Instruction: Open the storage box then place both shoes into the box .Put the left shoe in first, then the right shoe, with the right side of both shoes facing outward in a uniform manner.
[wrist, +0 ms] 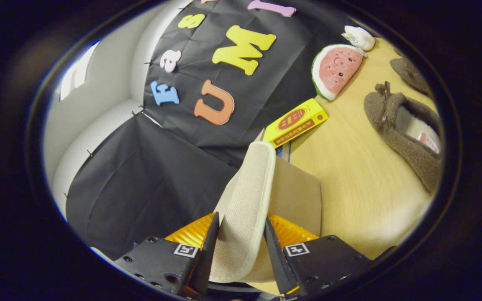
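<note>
My gripper (pixel 239 223) is shut on a cream fabric flap (pixel 247 192) with a piped edge, which looks like the storage box's lid. The flap runs from between the fingers up toward the booth wall. Just behind it stands a tan panel (pixel 298 196) that seems to belong to the same box; the rest of the box is hidden. Two fuzzy brown shoes lie on the wooden table (pixel 349 167) beyond and to the right of the fingers. The nearer shoe (pixel 404 133) shows its pale lining, and the farther shoe (pixel 410 72) is only partly seen.
A flat yellow carton (pixel 295 122) lies on the table just past the flap's far end, against the black cloth wall. A watermelon-slice plush (pixel 335 69) and a small white toy (pixel 359 37) sit farther along the wall. The view is strongly tilted.
</note>
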### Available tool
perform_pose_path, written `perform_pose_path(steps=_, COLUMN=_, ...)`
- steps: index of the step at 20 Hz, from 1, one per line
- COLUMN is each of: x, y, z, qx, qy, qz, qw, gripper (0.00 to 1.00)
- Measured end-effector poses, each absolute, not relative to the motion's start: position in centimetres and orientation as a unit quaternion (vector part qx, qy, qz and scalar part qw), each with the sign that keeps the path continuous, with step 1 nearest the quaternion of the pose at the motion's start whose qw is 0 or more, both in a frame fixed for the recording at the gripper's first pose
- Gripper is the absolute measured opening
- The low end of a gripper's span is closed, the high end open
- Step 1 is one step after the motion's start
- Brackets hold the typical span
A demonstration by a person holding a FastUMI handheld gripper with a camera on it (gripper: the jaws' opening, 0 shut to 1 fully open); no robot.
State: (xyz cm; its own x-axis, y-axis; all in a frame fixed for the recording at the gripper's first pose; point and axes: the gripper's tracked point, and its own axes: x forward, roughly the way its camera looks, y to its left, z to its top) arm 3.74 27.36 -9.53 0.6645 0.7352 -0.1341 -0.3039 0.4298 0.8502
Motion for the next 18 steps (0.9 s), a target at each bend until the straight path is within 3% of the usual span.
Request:
perform_pose_path(steps=4, x=3.5, y=26.6, z=-7.2, qx=0.411, qy=0.227, qz=0.320, qw=0.823, gripper=0.14)
perform_pose_path(steps=6, x=3.6, y=27.2, z=-6.3, qx=0.404, qy=0.225, qz=0.323, qw=0.826, gripper=0.00)
perform_pose_path(steps=18, x=2.9, y=32.9, z=4.6, qx=0.278, qy=0.177, qz=0.362, qw=0.872, gripper=0.01)
